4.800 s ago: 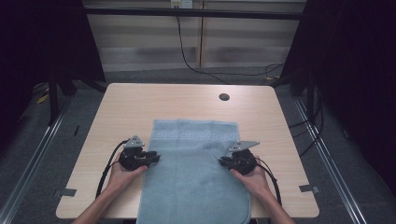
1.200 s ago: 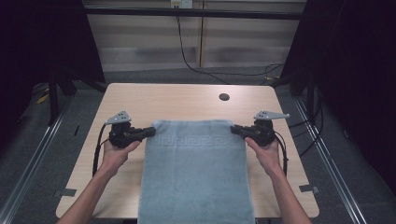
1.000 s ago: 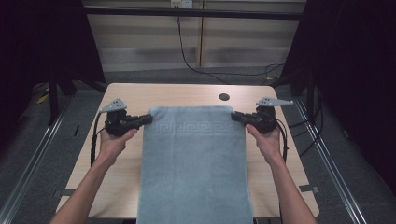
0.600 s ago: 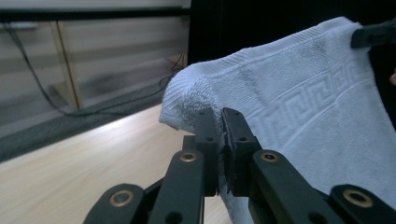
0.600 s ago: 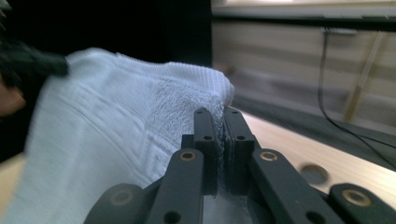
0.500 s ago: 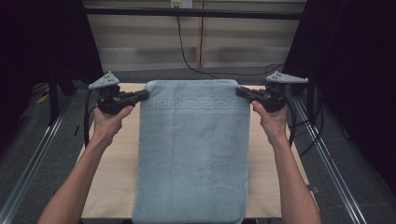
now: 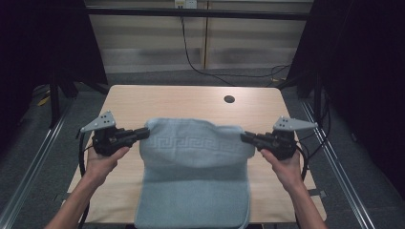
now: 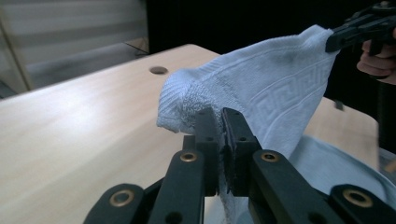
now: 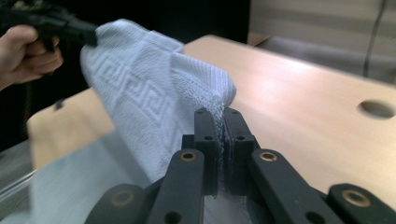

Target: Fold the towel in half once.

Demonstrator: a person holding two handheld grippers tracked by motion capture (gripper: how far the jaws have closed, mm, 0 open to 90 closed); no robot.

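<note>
A light blue towel (image 7: 196, 167) with a Greek-key border hangs between both grippers above the wooden table (image 7: 176, 102); its far edge sags in a hump and its lower end lies over the table's near edge. My left gripper (image 7: 145, 133) is shut on the towel's left corner (image 8: 187, 112). On the right corner (image 9: 205, 93) my right gripper (image 7: 242, 137) is shut. In the left gripper view its own jaws (image 8: 219, 116) pinch the cloth, and the right gripper (image 8: 359, 28) shows far off. The right gripper view has its own jaws (image 9: 218, 116) closed on terry cloth.
A round cable hole (image 7: 229, 99) sits in the table's far right part. Metal rails (image 7: 28, 167) run along the floor on both sides, and a black cable (image 7: 196, 62) hangs from the back wall.
Both grippers have come back toward the near side and lower with the towel. The far edge, stretched flat half a second ago, now bulges and the cloth folds over itself.
</note>
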